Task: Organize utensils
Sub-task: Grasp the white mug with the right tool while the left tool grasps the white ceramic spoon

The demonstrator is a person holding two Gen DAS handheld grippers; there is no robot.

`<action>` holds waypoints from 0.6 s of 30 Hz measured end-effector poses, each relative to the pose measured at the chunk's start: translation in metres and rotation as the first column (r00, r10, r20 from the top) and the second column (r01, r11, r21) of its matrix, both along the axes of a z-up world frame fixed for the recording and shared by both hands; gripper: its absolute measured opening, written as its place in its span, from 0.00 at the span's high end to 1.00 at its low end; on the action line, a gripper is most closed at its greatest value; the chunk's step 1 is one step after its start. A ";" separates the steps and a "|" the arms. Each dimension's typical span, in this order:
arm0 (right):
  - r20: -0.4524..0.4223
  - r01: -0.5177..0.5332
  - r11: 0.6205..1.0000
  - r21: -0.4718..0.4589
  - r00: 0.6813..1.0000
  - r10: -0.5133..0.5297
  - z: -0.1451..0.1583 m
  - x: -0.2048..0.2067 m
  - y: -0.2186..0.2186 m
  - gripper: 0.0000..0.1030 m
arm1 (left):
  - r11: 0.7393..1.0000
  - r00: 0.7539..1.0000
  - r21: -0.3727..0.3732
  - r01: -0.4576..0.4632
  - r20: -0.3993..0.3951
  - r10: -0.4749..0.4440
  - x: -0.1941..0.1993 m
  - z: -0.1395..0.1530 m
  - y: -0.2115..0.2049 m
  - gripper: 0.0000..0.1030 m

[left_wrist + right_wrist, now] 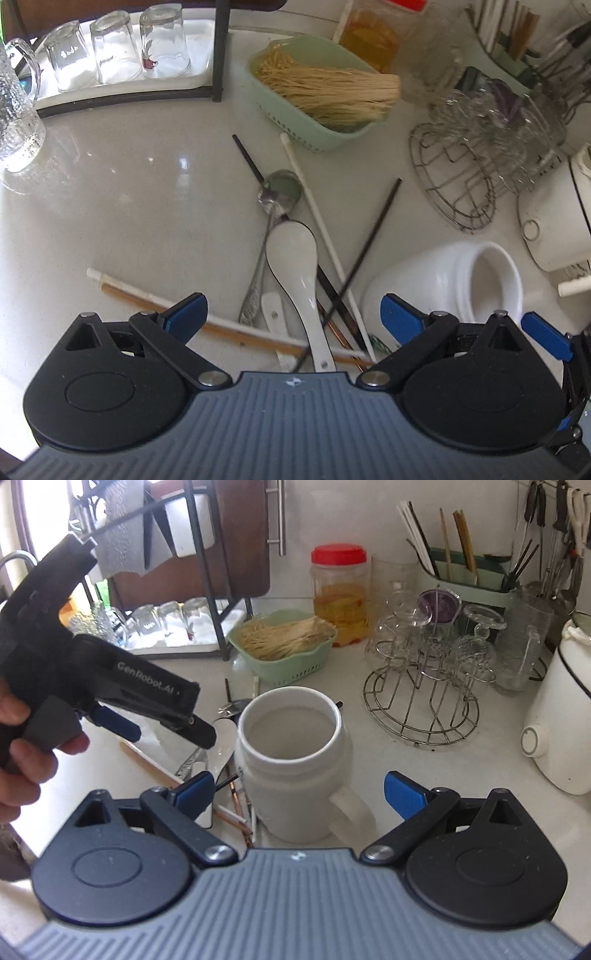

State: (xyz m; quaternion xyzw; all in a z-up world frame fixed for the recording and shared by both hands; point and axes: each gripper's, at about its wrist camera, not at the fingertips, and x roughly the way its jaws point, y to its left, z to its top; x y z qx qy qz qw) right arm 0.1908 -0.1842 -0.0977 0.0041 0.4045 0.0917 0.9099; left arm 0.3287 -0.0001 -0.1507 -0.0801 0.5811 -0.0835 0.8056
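Left wrist view: both my hand-held grippers gape empty, left hand-held gripper (pixel 291 314) over ceramic spoon (pixel 295 254), pick pending; next, clamp it, drop into white mug (pixel 291 753).

Glossy white countertop (pixel 129 192) (daylit), white wall (pixel 461 502)

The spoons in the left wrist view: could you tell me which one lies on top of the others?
The white ceramic spoon with the dark-edged bowl lies on top, its handle running toward the left gripper. The metal spoon and the smaller white spoon lie beneath or beside it.
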 end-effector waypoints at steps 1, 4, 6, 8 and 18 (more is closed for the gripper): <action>-0.009 0.008 1.000 -0.001 1.000 -0.008 -0.003 0.003 0.001 0.03 | 1.000 1.000 -0.001 -0.002 -0.004 0.002 0.004 -0.003 0.001 0.02; -0.032 0.007 1.000 0.002 0.999 -0.007 -0.012 0.008 0.004 0.03 | 1.000 1.000 0.003 -0.005 -0.003 0.005 0.011 -0.010 0.003 0.02; -0.039 0.006 1.000 -0.010 0.999 -0.007 -0.016 0.009 0.006 0.03 | 1.000 1.000 -0.003 -0.016 -0.017 0.016 0.015 -0.015 0.005 0.03; -0.038 -0.001 1.000 -0.019 0.999 0.000 -0.018 0.011 0.008 0.03 | 1.000 1.000 -0.009 -0.018 -0.022 0.018 0.018 -0.021 0.005 0.03; -0.032 -0.029 0.997 -0.065 0.999 0.027 -0.025 0.030 0.019 0.11 | 0.999 0.999 0.008 0.037 0.026 -0.037 0.028 -0.037 -0.005 0.18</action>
